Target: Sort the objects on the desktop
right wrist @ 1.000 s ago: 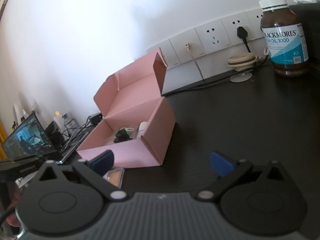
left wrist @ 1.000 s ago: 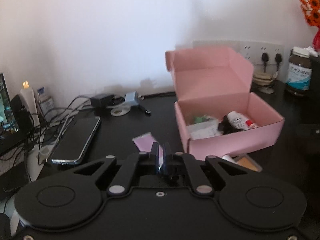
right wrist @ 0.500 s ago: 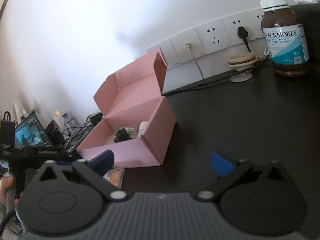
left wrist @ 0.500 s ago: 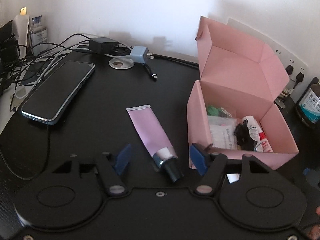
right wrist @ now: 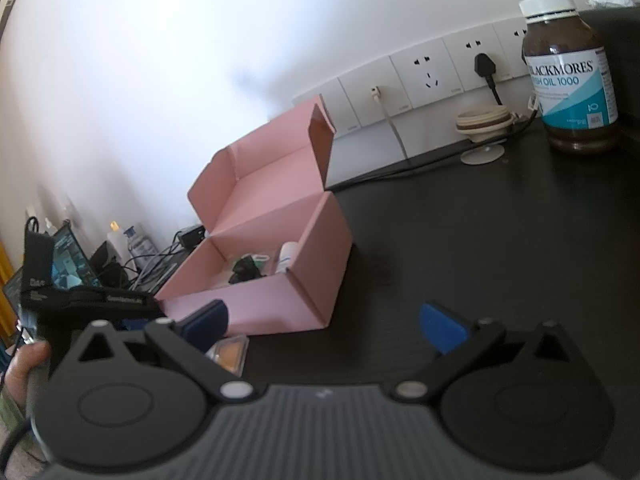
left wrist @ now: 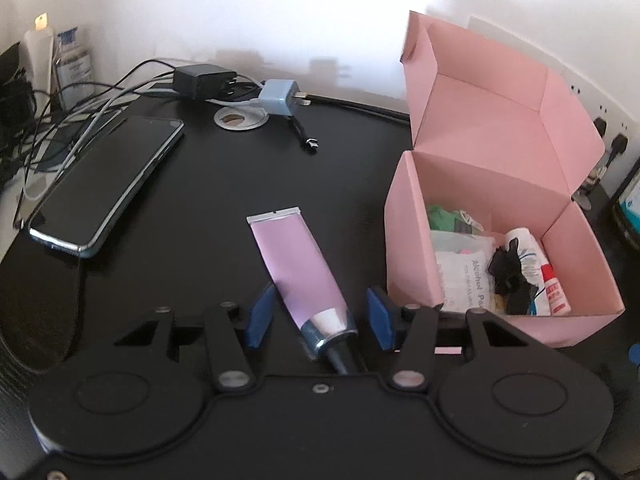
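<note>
From the left wrist view, our left claw [left wrist: 320, 316] straddles the neck end of the lilac tube [left wrist: 298, 266], which lies flat on the black tabletop [left wrist: 224, 200] just left of the pink box [left wrist: 404, 248], its crimped end pointing away from us. The jaws have just been closing with the tube between them, yet both blue pads [left wrist: 259, 314] stand clear of its sides, so nothing is clamped yet. We judge the main risk to be here: the tube lies skewed across the gap, nearer the left pad, so that pad may touch first and swing it round rather than pinch it. A bite on the glossy shoulder or dark cap could also slip off the taper. The right pad sits close to the box's near corner, and any drift that way may nudge the box.

The box already holds a wipe packet [left wrist: 464, 276], a black clip [left wrist: 508, 276] and a small white tube [left wrist: 536, 268], so a dropped tube could land propped on them. The phone [left wrist: 108, 184] lies well left of the box, out of harm.

From the right wrist view, our right claw [right wrist: 324, 322] hangs spread wide and empty, just in front of the box [right wrist: 276, 300]. A small orange case [right wrist: 230, 354] lies under its left pad, against the box's front wall; lowering that claw carelessly would strike it.
</note>
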The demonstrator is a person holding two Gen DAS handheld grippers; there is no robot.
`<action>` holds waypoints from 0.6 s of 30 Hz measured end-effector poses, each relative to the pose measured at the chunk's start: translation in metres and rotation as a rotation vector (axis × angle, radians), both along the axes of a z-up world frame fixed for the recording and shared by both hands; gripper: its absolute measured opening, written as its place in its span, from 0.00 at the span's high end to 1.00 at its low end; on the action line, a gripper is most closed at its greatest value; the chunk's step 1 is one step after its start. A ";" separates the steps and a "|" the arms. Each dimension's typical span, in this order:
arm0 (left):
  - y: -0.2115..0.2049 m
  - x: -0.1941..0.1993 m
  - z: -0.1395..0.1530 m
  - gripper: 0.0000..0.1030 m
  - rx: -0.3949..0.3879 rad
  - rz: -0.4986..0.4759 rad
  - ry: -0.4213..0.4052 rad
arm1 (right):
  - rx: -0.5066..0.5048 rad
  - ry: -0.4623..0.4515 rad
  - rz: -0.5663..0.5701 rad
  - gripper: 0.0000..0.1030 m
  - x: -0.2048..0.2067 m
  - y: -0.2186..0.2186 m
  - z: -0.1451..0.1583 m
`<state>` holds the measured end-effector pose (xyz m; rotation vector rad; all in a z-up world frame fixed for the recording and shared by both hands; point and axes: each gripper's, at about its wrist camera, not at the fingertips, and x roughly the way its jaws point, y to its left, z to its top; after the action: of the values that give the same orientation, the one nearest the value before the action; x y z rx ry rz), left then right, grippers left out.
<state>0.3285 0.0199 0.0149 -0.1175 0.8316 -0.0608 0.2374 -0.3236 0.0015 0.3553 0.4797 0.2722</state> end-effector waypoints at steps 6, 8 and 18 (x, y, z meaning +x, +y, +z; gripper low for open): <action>0.000 -0.008 -0.001 0.70 0.051 -0.036 -0.019 | 0.005 0.004 -0.003 0.01 0.000 -0.001 0.000; -0.001 -0.013 -0.001 0.70 0.084 -0.042 -0.028 | 0.000 0.003 -0.003 0.01 -0.001 0.000 0.000; -0.007 -0.069 0.001 0.70 0.282 -0.142 -0.162 | -0.008 0.001 0.002 0.01 -0.002 0.004 0.001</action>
<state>0.2591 0.0129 0.0155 0.2105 0.6785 -0.0849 0.2358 -0.3199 0.0022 0.3470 0.4821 0.2714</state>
